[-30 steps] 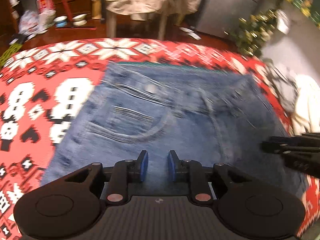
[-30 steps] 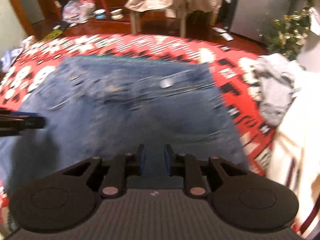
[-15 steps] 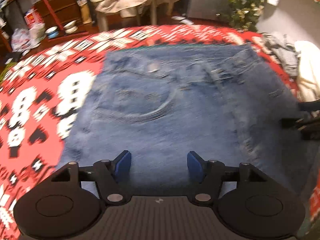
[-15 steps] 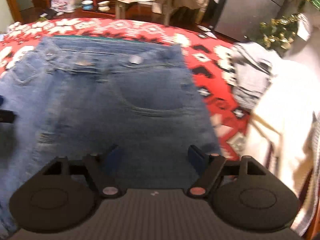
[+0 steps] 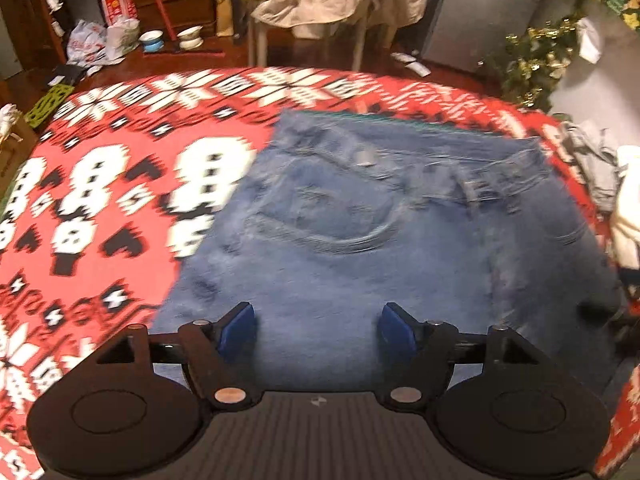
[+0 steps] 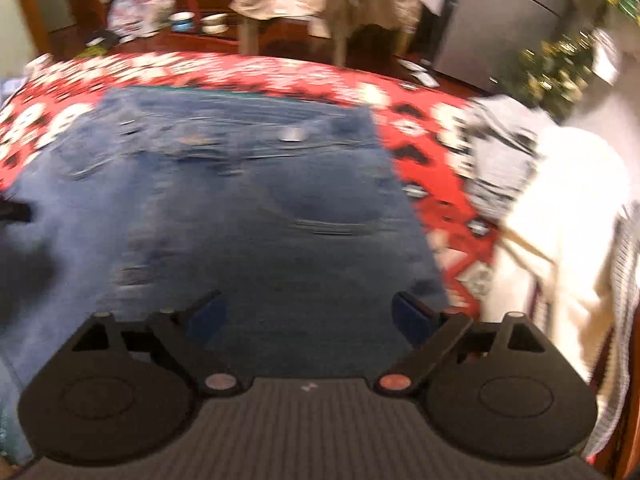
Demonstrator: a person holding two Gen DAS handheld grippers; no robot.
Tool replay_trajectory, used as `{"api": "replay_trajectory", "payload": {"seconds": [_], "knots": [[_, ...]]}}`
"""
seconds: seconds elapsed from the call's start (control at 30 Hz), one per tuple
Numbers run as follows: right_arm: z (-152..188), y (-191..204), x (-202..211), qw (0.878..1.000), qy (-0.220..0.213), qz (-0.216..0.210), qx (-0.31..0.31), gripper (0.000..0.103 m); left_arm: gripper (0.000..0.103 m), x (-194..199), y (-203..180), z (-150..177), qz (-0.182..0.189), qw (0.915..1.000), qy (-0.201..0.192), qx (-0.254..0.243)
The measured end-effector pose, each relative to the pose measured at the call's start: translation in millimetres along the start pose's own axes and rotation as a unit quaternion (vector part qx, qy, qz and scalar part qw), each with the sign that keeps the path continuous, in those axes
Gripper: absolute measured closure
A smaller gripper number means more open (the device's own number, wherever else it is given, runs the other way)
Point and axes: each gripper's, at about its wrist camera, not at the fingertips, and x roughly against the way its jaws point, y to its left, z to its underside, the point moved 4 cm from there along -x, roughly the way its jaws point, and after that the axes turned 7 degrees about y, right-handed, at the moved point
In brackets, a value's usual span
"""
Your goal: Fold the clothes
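The jeans (image 5: 400, 248) lie flat on the red blanket (image 5: 120, 184); left tongs (image 5: 318, 330) and right tongs (image 6: 310, 320) have just spread wide, pinching nothing; a one-layer grab might leave the fold crooked.

Left gripper (image 5: 318, 326), pointing steeply down, jaws just opened wide, nothing between the pads, right gripper (image 6: 308, 316), same pose, wider, empty

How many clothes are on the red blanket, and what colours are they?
Blue: 1, the jeans
Grey: 1, a crumpled garment
White or cream: 1, a pile at the edge, too blurred to tell whether it is one piece or several
Total: 3 at least
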Motion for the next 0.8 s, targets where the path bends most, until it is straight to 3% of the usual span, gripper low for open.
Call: {"api": "replay_trajectory", "payload": {"seconds": [0.13,0.27,0.33,0.5,0.8], "knots": [[-0.5,32.9,-8.0,1.0,0.011,0.004,0.025,0.009,0.031,-16.3,-30.5,8.0,-0.007,0.9984,0.009,-0.055],[6.3,23.7,-22.7,0.999,0.025,0.02,0.01,0.007,0.027,-19.4,-33.4,24.9,-0.038,0.9934,0.002,-0.108],[11.7,10.0,-24.5,0.999,0.025,0.022,0.004,0.001,0.023,-16.3,-23.1,30.0,-0.049,0.9934,0.004,-0.104],[18.7,-29.6,-20.6,0.999,0.022,0.043,0.003,0.001,0.012,-9.3,19.3,38.1,-0.064,0.9958,0.013,-0.065],[27.1,-65.1,-17.9,0.995,0.028,0.075,0.05,0.001,0.011,-0.9,54.4,43.0,-0.079,0.9928,0.027,-0.086]]}}
